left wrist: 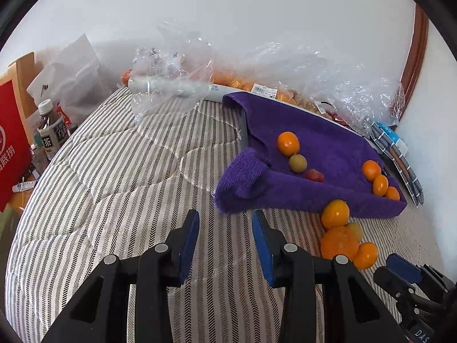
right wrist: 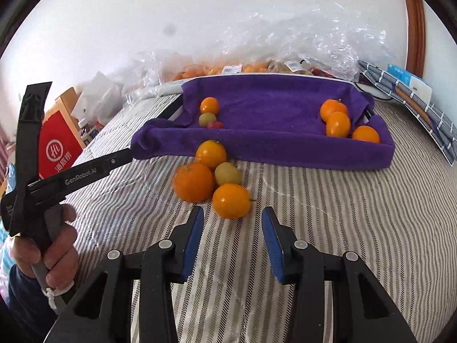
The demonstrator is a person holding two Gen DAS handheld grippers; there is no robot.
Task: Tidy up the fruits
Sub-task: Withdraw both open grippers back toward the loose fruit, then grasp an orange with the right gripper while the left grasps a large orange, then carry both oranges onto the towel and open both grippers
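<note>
Fruits: four loose on striped bed, nearest orange [right wrist: 231, 201] just ahead of right gripper [right wrist: 232, 217], fingers apart, empty. Left gripper [left wrist: 225, 220] also apart, empty, over bed [left wrist: 114, 185]. Beyond, purple towel-lined tray [right wrist: 285, 148] holds six more fruits.

Left claw [left wrist: 225, 220] and right claw [right wrist: 232, 217] — both agape, empty

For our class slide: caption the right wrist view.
Open right gripper approaches four loose fruits before a purple towel-lined tray.
</note>
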